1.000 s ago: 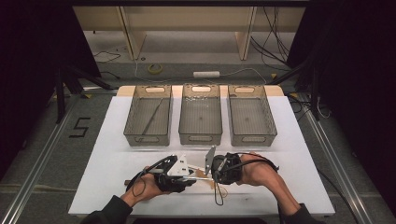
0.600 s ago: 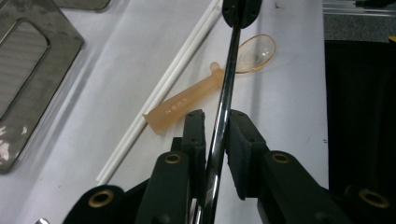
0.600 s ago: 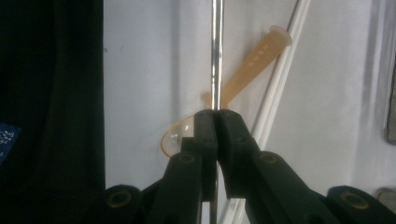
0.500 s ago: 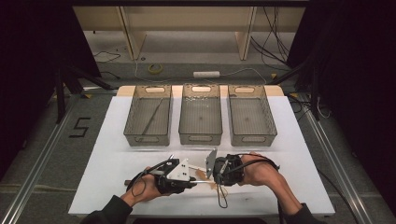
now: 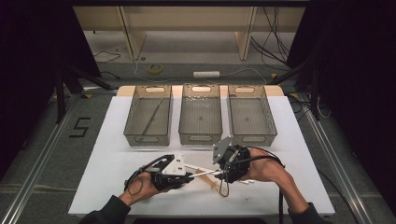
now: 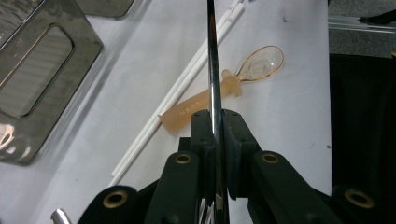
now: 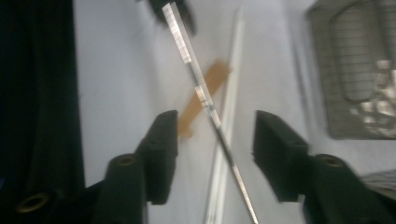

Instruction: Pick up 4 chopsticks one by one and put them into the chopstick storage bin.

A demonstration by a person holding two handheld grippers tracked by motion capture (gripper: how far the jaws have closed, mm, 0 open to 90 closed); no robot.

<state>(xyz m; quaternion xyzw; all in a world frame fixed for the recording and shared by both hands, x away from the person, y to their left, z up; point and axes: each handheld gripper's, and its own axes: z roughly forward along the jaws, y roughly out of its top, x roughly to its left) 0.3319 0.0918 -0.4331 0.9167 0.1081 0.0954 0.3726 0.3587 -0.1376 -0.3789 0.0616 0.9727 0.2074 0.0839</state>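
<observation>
We see the white table (image 5: 116, 158) from the high view, three grey bins (image 5: 201, 119) across its far half, and bare room along its near edge. The left bin holds a thin rod. The left hand-held gripper (image 6: 215, 135), in its own view, is clamped on a metal chopstick (image 6: 212, 70); beneath lie white chopsticks (image 6: 187, 79) and an amber spoon (image 6: 233, 84). The right hand-held gripper (image 7: 215, 135) gapes wide, the chopstick passing between its jaws untouched. Since a second ago, both hands have shifted slightly right.
</observation>
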